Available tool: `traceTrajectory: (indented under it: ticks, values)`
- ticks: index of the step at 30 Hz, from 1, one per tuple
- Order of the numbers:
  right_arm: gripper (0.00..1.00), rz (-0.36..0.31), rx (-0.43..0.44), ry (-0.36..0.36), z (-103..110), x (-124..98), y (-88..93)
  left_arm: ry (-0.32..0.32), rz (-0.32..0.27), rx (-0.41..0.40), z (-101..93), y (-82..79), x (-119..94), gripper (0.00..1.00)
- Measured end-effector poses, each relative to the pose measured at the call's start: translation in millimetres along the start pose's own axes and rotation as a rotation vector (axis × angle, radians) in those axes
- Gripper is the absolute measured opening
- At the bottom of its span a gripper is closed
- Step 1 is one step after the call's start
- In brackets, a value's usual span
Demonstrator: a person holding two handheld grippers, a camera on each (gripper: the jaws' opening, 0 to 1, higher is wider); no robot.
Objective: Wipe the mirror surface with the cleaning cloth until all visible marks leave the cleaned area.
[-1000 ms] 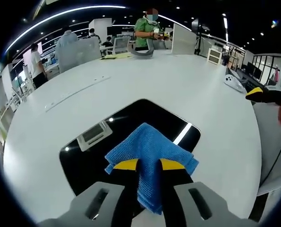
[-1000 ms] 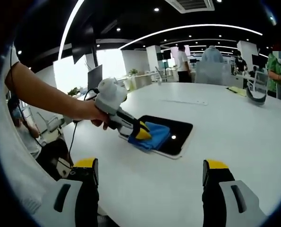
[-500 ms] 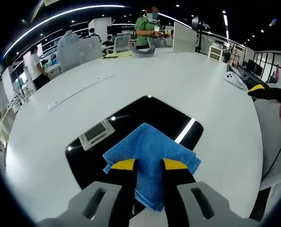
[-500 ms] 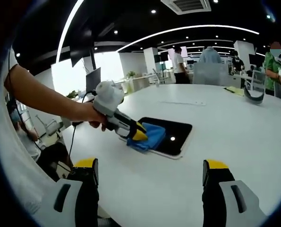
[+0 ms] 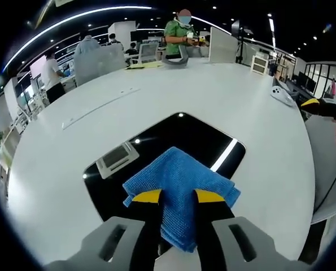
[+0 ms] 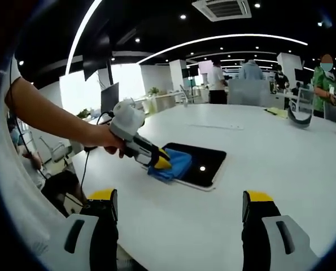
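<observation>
My left gripper (image 5: 176,196) is clamped on a blue cloth (image 5: 179,186), a fold of it pinched between the two yellow-tipped jaws and the rest fanning out ahead of them and to either side. The cloth lies pressed flat on the mirror (image 5: 184,135), a dark rectangle with rounded corners resting on the white table (image 5: 173,84); the cloth covers the mirror's near part, close to the edge nearest me, while the far part is bare and reflects ceiling lights as a bright streak and small dots.

In the right gripper view, my left hand (image 6: 108,138) grips the left gripper (image 6: 159,161) as it slants down onto the cloth (image 6: 173,165) at the near-left end of the mirror (image 6: 204,164). My right gripper (image 6: 179,212) hangs over the table (image 6: 280,152), well apart from the mirror, its jaws spread wide with nothing between them.

In the left gripper view, a yellow tip of the right gripper (image 5: 312,104) shows at the right edge.

A person in a green top (image 5: 180,34) stands beyond the table's far edge, and others (image 6: 216,79) stand among desks in the open office behind.
</observation>
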State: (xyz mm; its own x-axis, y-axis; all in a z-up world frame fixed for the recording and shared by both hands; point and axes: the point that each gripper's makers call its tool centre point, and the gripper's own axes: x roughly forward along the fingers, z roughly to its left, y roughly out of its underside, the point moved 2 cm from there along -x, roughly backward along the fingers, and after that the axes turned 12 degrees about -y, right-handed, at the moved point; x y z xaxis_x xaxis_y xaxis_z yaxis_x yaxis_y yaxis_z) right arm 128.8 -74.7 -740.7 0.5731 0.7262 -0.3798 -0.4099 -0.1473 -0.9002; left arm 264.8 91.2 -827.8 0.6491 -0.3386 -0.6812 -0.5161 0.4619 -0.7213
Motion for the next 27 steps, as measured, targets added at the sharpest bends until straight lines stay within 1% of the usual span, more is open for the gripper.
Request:
traceTrajectory:
  ticks: [9,15,21,27]
  values:
    - [0.91,0.015,-0.011,0.003,9.1,0.2,3.6,0.001,-0.001,-0.003,0.7,0.8,-1.0,0.20]
    - [0.91,0.004,-0.014,0.020,12.6,-4.1,3.5,0.003,0.014,0.002,1.4,0.2,-0.8,0.19]
    - [0.91,-0.002,-0.007,0.036,12.6,-7.0,6.0,0.008,0.030,0.009,2.0,-0.3,-0.7,0.18]
    - [0.91,-0.002,-0.016,0.047,10.6,-7.0,2.9,0.002,0.024,0.002,6.2,-0.8,1.4,0.16]
